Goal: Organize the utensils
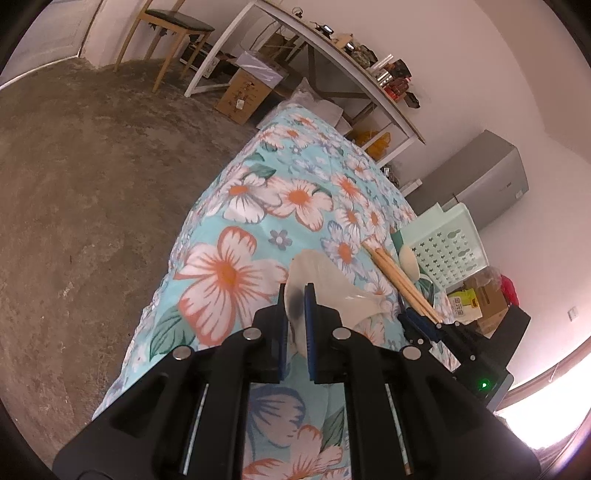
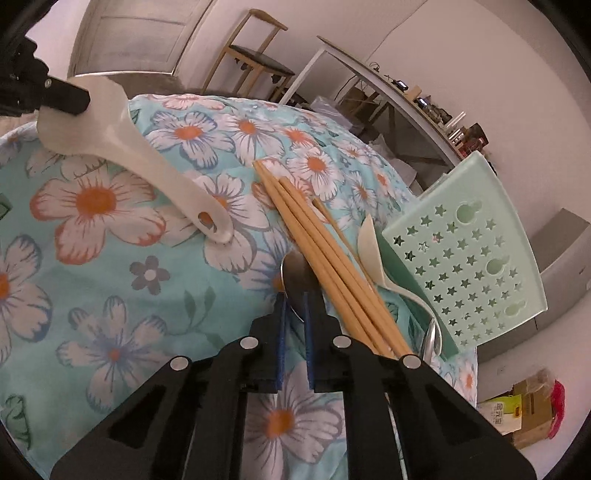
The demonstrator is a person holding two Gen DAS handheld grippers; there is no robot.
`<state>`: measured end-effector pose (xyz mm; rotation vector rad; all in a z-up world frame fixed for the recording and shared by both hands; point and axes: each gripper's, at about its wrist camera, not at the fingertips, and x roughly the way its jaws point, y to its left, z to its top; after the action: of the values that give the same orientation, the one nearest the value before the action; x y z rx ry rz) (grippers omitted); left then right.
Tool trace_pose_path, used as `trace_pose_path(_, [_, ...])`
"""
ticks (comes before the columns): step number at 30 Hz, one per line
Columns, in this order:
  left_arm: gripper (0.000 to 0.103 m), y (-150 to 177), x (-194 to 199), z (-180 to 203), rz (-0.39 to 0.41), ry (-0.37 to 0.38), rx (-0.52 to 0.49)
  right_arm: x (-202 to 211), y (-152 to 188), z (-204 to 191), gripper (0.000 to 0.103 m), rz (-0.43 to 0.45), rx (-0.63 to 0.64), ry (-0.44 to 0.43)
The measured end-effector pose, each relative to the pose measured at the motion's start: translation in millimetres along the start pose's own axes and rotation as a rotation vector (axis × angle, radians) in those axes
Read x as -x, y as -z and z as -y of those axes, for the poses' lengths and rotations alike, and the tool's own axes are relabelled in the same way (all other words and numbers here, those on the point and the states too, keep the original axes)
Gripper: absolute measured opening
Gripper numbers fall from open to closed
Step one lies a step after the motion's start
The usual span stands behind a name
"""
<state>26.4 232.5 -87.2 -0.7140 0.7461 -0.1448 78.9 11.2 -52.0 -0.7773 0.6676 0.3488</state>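
My left gripper point(image 1: 295, 317) is shut on the blade of a white rice paddle point(image 1: 325, 288); in the right wrist view the paddle point(image 2: 122, 133) slants down with its handle end touching the cloth, and the left gripper point(image 2: 70, 98) holds its top. My right gripper point(image 2: 293, 306) is shut on the bowl of a metal spoon point(image 2: 295, 273). Several wooden chopsticks point(image 2: 325, 254) lie just right of it. A white spoon point(image 2: 373, 251) and another metal spoon point(image 2: 432, 338) lie against a mint-green perforated utensil holder point(image 2: 465, 251), lying on its side.
The table is covered by a floral turquoise cloth point(image 1: 258, 206); its left edge drops to the concrete floor point(image 1: 92, 184). A chair point(image 1: 173, 33), a white shelf bench point(image 1: 332, 55), cardboard boxes point(image 1: 243, 92) and a grey cabinet point(image 1: 476, 181) stand beyond.
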Motion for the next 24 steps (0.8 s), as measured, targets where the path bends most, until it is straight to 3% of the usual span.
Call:
trace_pose_path(7, [0.002, -12, 24, 22, 0.086, -0.014, -0.022, 31, -3, 29, 0.008, 0.051, -0.155, -0.120])
trace_pose_path(12, [0.002, -24, 46, 53, 0.160, 0.001, -0.081, 70, 6, 81, 0.006, 0.131, -0.392, -0.265])
trace_pose_path(18, [0.002, -42, 68, 113, 0.250, 0.060, -0.189, 99, 37, 146, 0.003, 0.234, -0.703, -0.404])
trace_pose_path(21, [0.002, -52, 73, 152, 0.292, 0.087, -0.265, 108, 49, 167, 0.002, 0.277, -0.797, -0.447])
trace_pose_path(24, [0.002, -62, 71, 195, 0.326, 0.101, -0.348, 121, 63, 187, 0.002, 0.320, -0.829, -0.433])
